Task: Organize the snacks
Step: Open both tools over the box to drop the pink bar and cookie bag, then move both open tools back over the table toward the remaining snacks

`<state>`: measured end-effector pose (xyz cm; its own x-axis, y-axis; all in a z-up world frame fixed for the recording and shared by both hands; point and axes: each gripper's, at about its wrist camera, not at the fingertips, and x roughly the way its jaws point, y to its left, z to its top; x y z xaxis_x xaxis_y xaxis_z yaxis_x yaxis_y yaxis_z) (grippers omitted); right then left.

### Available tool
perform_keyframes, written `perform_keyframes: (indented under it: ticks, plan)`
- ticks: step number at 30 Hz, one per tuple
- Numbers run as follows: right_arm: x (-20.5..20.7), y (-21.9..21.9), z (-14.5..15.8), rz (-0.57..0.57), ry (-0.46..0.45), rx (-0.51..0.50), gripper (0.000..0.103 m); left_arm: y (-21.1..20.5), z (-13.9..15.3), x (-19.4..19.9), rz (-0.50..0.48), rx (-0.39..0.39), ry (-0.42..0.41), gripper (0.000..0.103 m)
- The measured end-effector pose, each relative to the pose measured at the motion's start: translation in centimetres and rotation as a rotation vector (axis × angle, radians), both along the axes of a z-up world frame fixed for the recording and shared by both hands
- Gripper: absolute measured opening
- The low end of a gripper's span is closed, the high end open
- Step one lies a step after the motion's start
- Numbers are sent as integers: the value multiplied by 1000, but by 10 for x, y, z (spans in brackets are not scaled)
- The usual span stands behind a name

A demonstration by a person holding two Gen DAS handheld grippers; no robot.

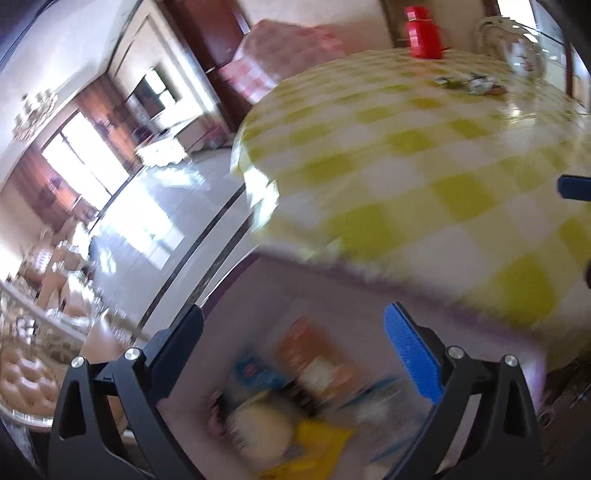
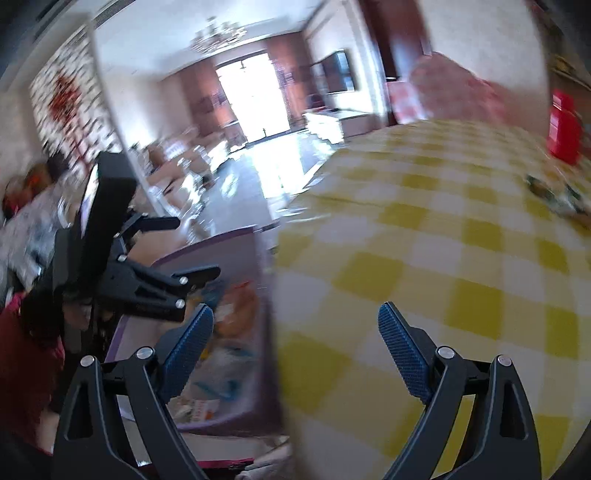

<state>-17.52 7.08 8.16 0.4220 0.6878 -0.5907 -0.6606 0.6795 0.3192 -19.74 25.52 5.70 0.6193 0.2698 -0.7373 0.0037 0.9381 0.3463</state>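
Both frames motion-blurred. Left gripper [image 1: 295, 347] jaws wide apart, nothing between them, hovering over a purple-rimmed box [image 1: 369, 291] holding snack packets [image 1: 295, 391], beside the table edge. Right gripper [image 2: 295, 332] also spread wide and empty, straddling box wall and yellow checked tablecloth [image 2: 443, 240]. Small wrapped snacks [image 1: 469, 83] far across table, near red container [image 1: 421, 33].

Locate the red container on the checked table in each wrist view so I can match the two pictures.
Left wrist view: the red container stands at the top, right of centre, on the far side of the yellow checked tablecloth.
Right wrist view: the red container sits at the right edge, upper part, blurred and partly cut off.
Shared landmark: the purple box of snacks at the table's edge, lower left in the right wrist view.
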Motion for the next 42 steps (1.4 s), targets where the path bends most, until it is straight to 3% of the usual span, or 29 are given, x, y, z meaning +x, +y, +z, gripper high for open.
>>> perform_keyframes:
  ticks: [5,10,13,19,23,28,33,42]
  plan:
    - [27,-60,-11,-150,39,4,88,-85,12,46,-150,-41,-25,99]
    - [54,-135,-24,-336,55,-8,88,-168,7,101,-226,-111,-19,99]
    - [73,-179,-30,-446,60,-26,88,-202,1,142,-216,-196,-20,99]
    - [141,-266,-51,-660,138,-73,88,-239,-18,240,-90,-457,-41,99]
    - [180,-308,-61,-748,139,-98,88,-262,-22,283,-48,-517,-103,99]
    - [229,-322,-63,-763,120,-128,88,-265,-13,326,82,-613,-207,99]
    - [283,-322,-66,-757,124,-140,88,-242,-16,346,200,-649,-325,99]
    - [386,-316,-68,-873,210,48,88,-212,-22,353,234,-747,-319,101]
